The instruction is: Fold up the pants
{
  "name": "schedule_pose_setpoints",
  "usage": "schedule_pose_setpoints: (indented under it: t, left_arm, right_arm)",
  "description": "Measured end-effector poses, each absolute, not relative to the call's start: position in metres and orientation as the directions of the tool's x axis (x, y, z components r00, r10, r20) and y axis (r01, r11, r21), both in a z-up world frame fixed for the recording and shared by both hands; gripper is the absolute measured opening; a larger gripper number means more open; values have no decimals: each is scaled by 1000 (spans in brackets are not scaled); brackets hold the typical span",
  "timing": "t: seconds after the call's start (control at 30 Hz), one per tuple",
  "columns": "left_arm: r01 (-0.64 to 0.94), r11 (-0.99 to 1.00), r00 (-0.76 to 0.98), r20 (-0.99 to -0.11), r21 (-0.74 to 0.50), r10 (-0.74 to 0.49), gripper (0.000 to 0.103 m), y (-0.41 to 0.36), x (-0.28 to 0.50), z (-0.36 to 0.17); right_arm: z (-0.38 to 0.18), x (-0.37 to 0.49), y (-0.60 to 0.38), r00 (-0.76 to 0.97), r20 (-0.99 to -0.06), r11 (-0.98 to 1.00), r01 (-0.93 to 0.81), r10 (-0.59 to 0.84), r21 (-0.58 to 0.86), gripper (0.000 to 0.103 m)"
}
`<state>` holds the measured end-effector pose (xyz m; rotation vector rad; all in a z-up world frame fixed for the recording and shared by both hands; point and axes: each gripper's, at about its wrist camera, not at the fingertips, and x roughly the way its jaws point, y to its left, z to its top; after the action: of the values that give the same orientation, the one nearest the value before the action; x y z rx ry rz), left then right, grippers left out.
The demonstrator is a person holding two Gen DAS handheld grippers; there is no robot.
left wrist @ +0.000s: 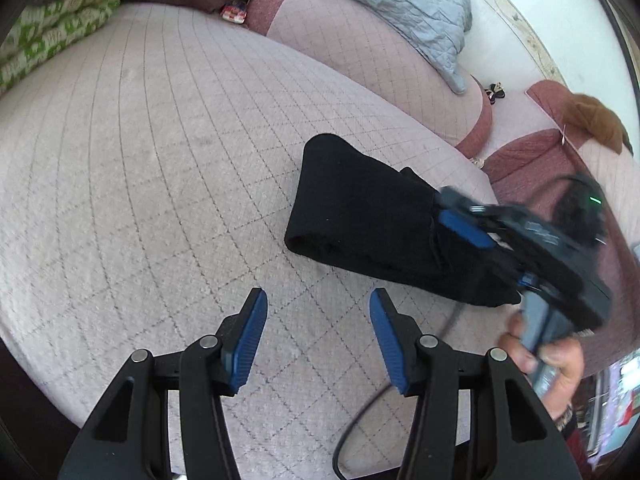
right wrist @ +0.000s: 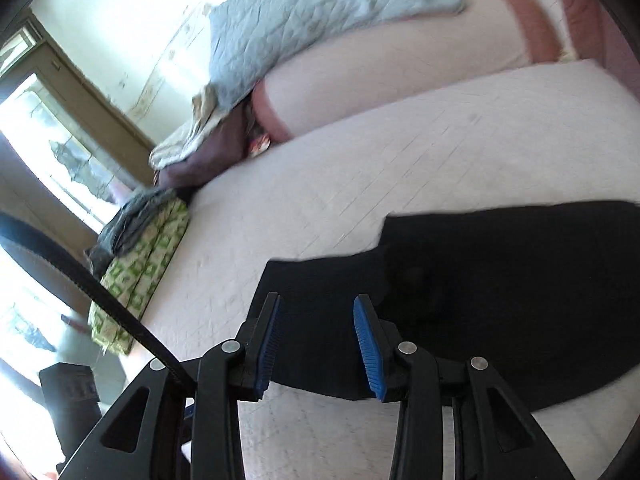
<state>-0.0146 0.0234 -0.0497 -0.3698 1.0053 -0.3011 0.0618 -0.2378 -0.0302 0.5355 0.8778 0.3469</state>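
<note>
The black pants [left wrist: 360, 208] lie folded into a compact bundle on the pale quilted bed cover [left wrist: 160, 160]. My left gripper [left wrist: 318, 320] is open and empty, a short way in front of the bundle's near edge. My right gripper [left wrist: 460, 216] shows in the left wrist view above the right part of the pants, held by a hand [left wrist: 548, 356]. In the right wrist view the right gripper [right wrist: 318, 332] is open just over the edge of the pants [right wrist: 500, 280], nothing between its blue pads.
A green and white folded blanket [left wrist: 52, 36] lies at the far left of the bed. A grey quilted pillow [left wrist: 384, 4] rests on the pink headboard cushions [left wrist: 360, 64]. A black cable [left wrist: 360, 420] runs across the cover near my left gripper. A window [right wrist: 48, 140] is beyond the bed.
</note>
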Motion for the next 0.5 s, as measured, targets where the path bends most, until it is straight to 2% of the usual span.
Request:
schedule_pose_setpoints:
  t: [0.1, 0.13, 0.2, 0.33, 0.4, 0.5]
  left_arm:
    - [84, 920, 517, -772, -383, -369, 54, 21, -15, -45]
    - [97, 927, 519, -776, -363, -358, 55, 20, -13, -42]
    - [134, 936, 519, -782, -325, -345, 55, 14, -7, -36]
    - [258, 919, 483, -783, -298, -390, 55, -21, 17, -16]
    - [326, 895, 455, -779, -305, -431, 57, -48, 32, -7]
    - [446, 847, 394, -787, -289, -475, 58, -115, 60, 4]
  right_arm:
    - [-69, 78, -242, 546, -705, 835, 19, 453, 550, 44]
    - [-84, 79, -249, 530, -712, 820, 52, 462, 570, 36]
    - [-85, 69, -268, 548, -666, 766, 70, 505, 639, 35]
    - [-55, 25, -310, 670, -644, 821, 90, 369, 564, 54]
    - [-50, -9, -341, 718, -645, 824, 180, 264, 537, 56]
    - [-59, -53, -386, 747, -644, 751, 328, 165, 573, 56]
